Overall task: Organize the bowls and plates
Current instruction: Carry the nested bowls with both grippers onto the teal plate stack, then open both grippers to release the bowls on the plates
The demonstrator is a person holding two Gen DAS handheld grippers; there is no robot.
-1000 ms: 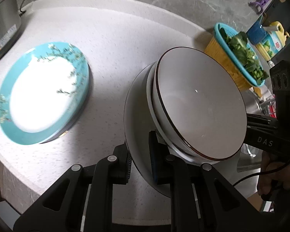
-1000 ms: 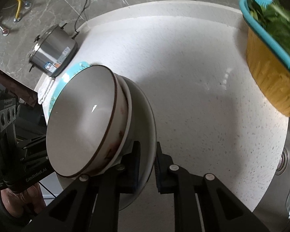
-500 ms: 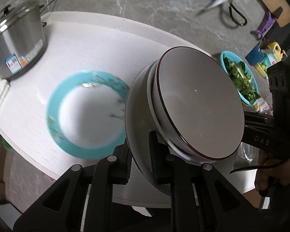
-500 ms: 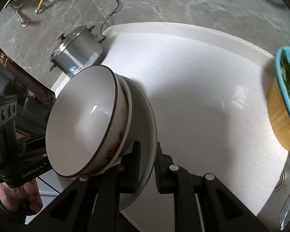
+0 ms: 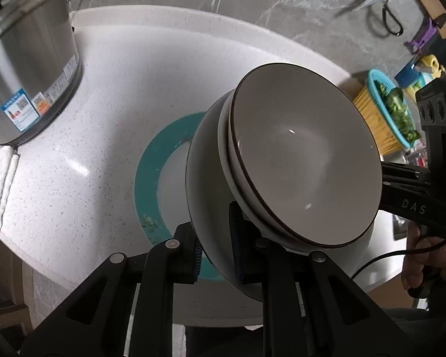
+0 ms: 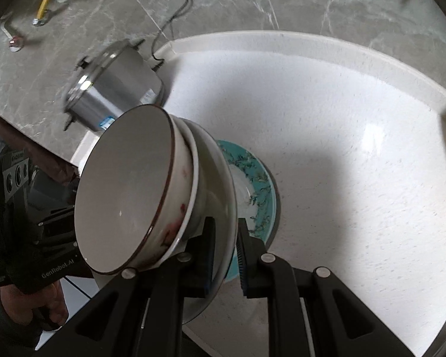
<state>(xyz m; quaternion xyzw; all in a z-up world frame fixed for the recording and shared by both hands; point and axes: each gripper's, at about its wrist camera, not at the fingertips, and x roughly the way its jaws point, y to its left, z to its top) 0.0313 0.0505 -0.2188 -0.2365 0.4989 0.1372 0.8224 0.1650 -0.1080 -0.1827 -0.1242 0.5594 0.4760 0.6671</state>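
Two bowls, one white plate, one teal plate

Two bowls; two plates; one steel pot; one basket.

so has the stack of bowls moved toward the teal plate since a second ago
Yes. The stack of bowls, pinched by both grippers, now sits over the teal plate, which earlier lay clear to its left on the counter.
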